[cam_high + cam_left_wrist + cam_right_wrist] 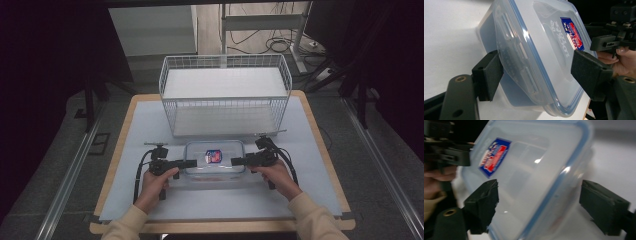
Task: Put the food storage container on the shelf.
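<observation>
A clear plastic box with a blue-rimmed lid and a red and blue sticker sits on the white mat, between my two grippers. My left gripper is at its left end and stands open. In the left gripper view the box lies between the jaws: one pad touches the side latch, the other hovers over the lid. My right gripper is at the right end. It is open too, and its jaws straddle a corner of the blurred box without touching it.
A white wire basket stands just behind the box, its front wall close to both grippers. The white mat has free room to the left, right and front. Table edges run along the wooden border.
</observation>
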Demonstrator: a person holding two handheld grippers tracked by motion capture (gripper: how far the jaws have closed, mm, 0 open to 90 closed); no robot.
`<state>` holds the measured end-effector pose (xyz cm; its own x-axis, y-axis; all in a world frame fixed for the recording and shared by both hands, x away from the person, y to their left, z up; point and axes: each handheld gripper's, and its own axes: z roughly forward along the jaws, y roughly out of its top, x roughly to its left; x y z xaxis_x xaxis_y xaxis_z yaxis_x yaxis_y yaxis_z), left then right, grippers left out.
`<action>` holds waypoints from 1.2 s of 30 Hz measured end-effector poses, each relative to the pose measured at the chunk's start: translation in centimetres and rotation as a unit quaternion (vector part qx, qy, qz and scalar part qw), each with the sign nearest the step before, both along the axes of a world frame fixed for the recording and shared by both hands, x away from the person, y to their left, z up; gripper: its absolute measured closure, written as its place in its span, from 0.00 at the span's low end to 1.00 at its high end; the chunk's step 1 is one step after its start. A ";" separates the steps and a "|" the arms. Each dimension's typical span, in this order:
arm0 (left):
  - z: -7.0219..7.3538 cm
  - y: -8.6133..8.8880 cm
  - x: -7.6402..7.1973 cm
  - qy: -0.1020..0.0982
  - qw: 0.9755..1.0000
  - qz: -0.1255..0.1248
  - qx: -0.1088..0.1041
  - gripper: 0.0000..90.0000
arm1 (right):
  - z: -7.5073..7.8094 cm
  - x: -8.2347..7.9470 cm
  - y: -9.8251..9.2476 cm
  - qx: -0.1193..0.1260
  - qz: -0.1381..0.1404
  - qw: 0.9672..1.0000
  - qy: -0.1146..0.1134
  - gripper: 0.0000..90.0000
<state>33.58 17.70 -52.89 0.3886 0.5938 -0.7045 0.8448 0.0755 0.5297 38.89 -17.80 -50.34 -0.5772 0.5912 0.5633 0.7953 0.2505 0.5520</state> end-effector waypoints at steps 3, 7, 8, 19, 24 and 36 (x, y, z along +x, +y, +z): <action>0.0 0.0 -0.1 -0.002 1.000 0.001 0.001 0.29 | 0.0 0.1 -0.4 0.010 -0.009 1.000 0.006 0.27; -0.1 0.0 -0.2 -0.006 1.000 0.005 -0.001 0.30 | 0.2 0.1 -0.8 0.016 -0.010 1.000 0.007 0.33; 0.0 -0.1 -0.2 -0.007 1.000 0.005 -0.001 0.30 | 0.1 0.1 -1.0 0.022 -0.012 1.000 0.008 0.34; 0.6 -0.2 -2.0 -0.040 0.999 0.022 0.010 0.36 | 0.8 -1.3 -1.4 0.027 -0.019 0.999 -0.018 0.44; 0.8 -0.2 -3.1 -0.055 0.998 0.029 0.012 0.41 | 1.2 -2.4 -1.6 0.028 -0.019 0.998 -0.043 0.48; 1.2 -0.4 -4.4 -0.080 0.996 0.033 0.022 0.45 | 1.5 -4.4 -2.1 0.030 -0.017 0.996 -0.078 0.55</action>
